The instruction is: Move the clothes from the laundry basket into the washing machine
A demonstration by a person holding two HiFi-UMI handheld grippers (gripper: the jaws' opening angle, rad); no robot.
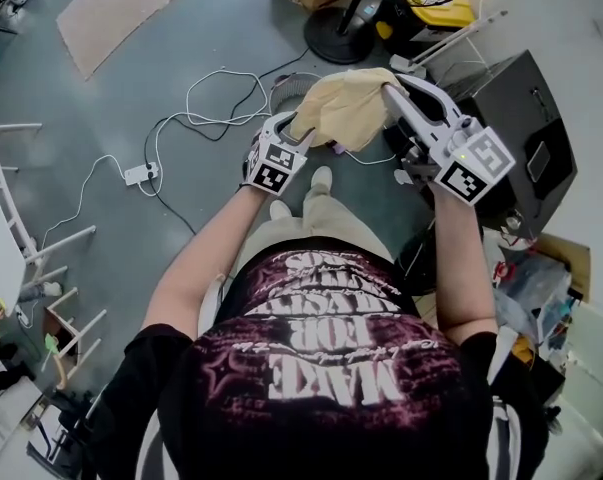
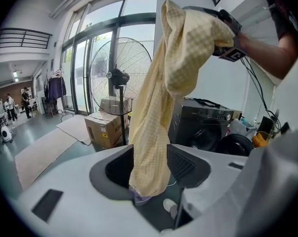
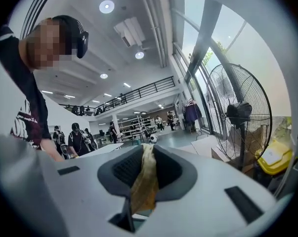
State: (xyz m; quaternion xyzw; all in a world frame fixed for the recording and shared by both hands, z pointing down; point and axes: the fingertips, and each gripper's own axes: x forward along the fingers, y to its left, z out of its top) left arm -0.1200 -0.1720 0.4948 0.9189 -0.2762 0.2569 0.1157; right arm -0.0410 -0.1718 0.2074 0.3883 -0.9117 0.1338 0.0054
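Note:
A pale yellow checked cloth (image 1: 346, 108) hangs in the air in front of the person. My right gripper (image 1: 391, 90) is shut on its top edge, and the fabric is pinched between the pads in the right gripper view (image 3: 145, 169). In the left gripper view the cloth (image 2: 158, 107) drapes down from the right gripper (image 2: 223, 31) and hangs between the spread jaws of my left gripper (image 2: 149, 167), which is open. In the head view the left gripper (image 1: 299, 133) sits at the cloth's lower left edge. The black washing machine (image 1: 521, 118) stands to the right (image 2: 208, 127).
A large floor fan (image 2: 119, 75) stands ahead with its base (image 1: 341, 33) on the grey floor. A cardboard box (image 2: 104, 130) sits beside it. White cables and a power strip (image 1: 141, 173) lie left of the person's feet. A beige mat (image 1: 121, 8) lies far left.

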